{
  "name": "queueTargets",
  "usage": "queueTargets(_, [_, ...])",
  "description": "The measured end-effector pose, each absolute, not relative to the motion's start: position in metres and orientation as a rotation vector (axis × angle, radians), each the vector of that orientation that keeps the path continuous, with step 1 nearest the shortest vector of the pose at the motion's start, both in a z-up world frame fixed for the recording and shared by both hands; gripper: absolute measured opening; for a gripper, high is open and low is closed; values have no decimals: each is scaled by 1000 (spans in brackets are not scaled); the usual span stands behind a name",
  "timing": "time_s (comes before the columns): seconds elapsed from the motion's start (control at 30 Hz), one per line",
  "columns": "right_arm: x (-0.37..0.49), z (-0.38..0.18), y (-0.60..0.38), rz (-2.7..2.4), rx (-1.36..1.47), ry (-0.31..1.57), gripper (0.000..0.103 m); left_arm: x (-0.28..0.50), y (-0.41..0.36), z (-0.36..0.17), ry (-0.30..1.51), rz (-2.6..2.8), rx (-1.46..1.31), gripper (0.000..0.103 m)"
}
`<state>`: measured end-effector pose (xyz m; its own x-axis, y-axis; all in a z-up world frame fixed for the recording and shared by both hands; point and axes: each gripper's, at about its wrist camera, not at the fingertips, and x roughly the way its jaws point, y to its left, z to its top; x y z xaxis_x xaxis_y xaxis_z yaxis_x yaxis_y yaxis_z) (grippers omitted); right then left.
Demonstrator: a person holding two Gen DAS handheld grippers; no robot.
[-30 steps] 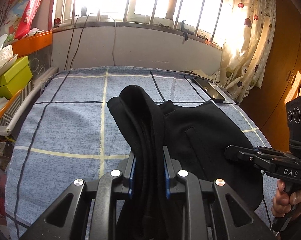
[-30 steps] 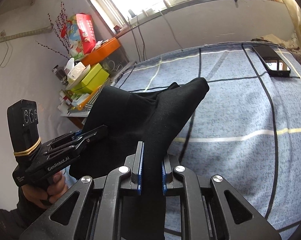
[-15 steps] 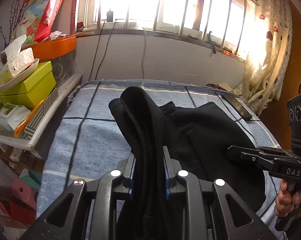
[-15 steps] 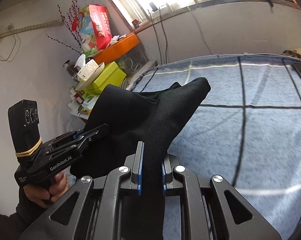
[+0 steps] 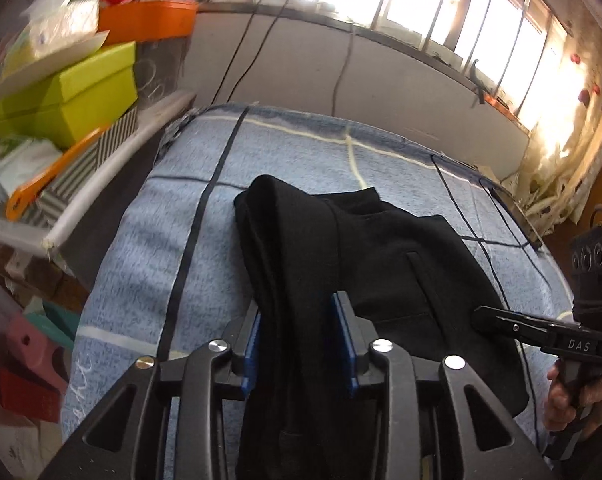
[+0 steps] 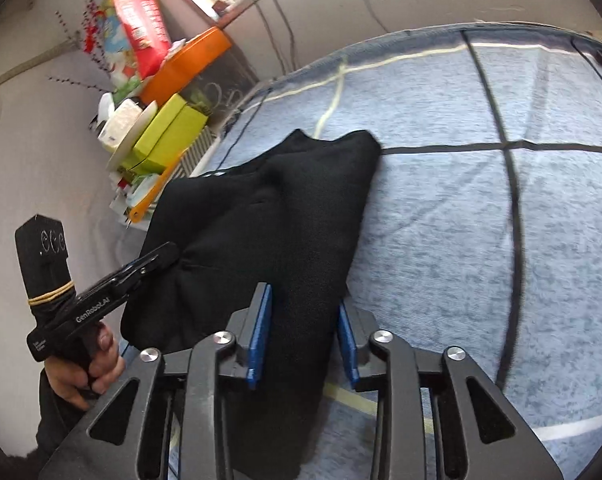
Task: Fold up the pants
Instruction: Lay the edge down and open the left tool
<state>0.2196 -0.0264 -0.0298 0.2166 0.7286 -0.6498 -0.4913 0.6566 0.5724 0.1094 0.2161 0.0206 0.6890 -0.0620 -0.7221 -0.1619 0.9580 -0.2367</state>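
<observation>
Left wrist view showed our left gripper (image 5: pixel 297 344) with its blue-padded jaws just having opened; the black fabric pants (image 5: pixel 389 264) still ran between them, filling most of the gap, and we could not tell whether the pads still pressed the cloth. Beyond the jaws, a thick fold of the pants rose in a ridge and the rest spread to the right over the blue checked bedspread with black and pale yellow lines (image 5: pixel 149 248), a slit pocket showing on the flat part. At the right edge of that spread our right gripper (image 5: pixel 481 316) reached the cloth, a hand (image 5: pixel 573 396) round its handle.

From the right wrist camera, the right gripper (image 6: pixel 305 340) also had its jaws just opened, standing partly apart with a band of the pants (image 6: pixel 277 216) lying between them; a sliver of space showed beside the right pad. Outward, the garment lay in a heap on the bedspread (image 6: pixel 461 200), and the left gripper (image 6: pixel 157 258) touched its left edge. Past the bed stood lime green cardboard boxes (image 6: pixel 169 136) and an orange box (image 6: pixel 189 64) on a cluttered shelf.
</observation>
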Motion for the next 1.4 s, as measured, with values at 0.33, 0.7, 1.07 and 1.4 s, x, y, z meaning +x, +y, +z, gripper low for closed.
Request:
queueTargets(0.33, [170, 13, -40, 853, 55, 856, 27, 64, 226, 46, 742, 178, -305, 38])
queueTargets(0.7, [146, -16, -13, 863, -96, 877, 23, 51, 154, 21, 773, 114, -76, 38])
queueTargets(1.07, [158, -4, -16, 846, -109, 854, 24, 69, 159, 39, 754, 149, -82, 38])
queueTargets(1.4, [160, -5, -17, 850, -102, 864, 24, 77, 161, 25, 808, 198, -94, 39])
